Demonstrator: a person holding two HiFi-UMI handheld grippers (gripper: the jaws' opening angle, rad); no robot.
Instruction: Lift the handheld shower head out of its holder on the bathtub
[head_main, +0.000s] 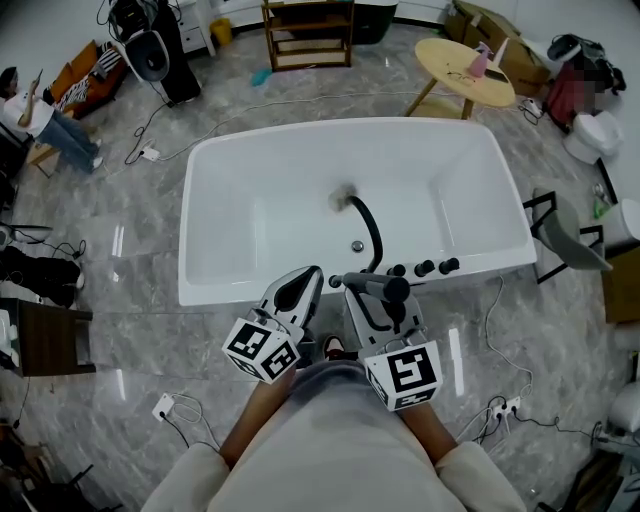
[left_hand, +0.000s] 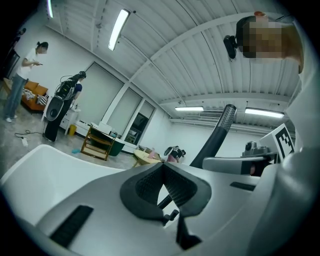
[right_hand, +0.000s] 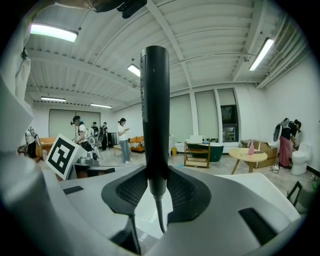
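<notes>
Starting at the left, the left gripper is seen with its jaws closed together on nothing, held over the near rim of the white bathtub. Just beside it, the shower head is clamped by its dark handle between the pads of the right gripper, above that same rim. Its black hose is draped into the tub. Three knobs are set on the rim further right.

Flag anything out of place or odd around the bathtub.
Only the shower head stands out: it is clamped in the right gripper near the bathtub front rim, with its black hose trailing into the basin. Nothing looks spilled or damaged.
</notes>
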